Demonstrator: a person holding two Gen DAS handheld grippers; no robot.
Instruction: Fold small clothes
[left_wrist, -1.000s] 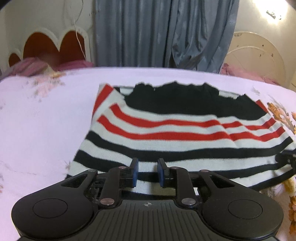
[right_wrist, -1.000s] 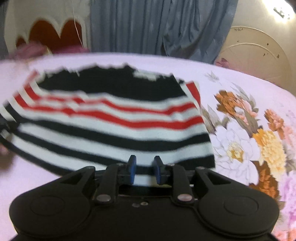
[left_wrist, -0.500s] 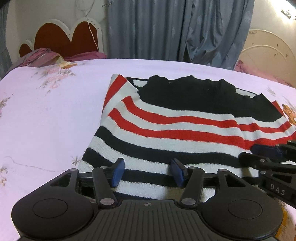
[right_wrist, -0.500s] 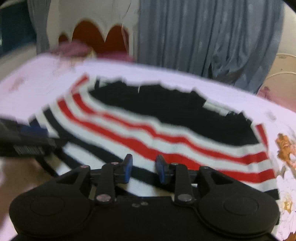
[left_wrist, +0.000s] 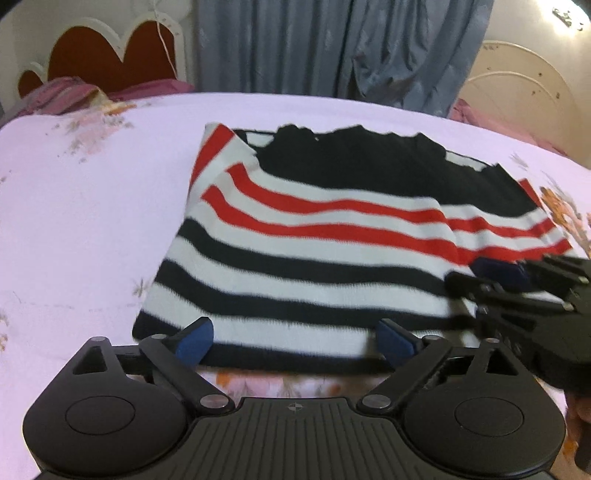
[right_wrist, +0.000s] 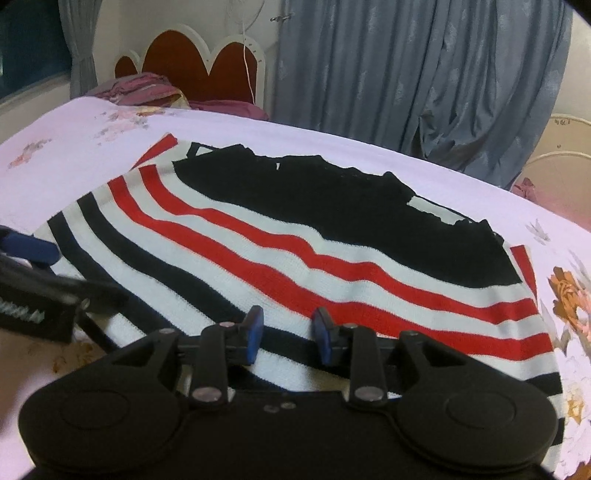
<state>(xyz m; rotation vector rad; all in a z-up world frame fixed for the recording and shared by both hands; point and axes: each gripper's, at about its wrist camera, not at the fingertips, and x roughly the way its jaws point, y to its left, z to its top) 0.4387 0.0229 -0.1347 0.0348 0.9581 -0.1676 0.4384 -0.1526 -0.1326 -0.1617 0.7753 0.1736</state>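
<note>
Striped sweater (left_wrist: 332, 251) lies flat on the floral bedsheet (left_wrist: 85, 221), already folded into a rectangle. Left gripper (left_wrist: 293, 341) is spread wide at its near hem; right gripper (right_wrist: 287, 334) hovers half apart, empty, probably to smooth it.

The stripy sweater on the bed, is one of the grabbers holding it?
No. The red, black and white striped knit sweater lies flat on the bed; left gripper and right gripper are open, empty.
</note>
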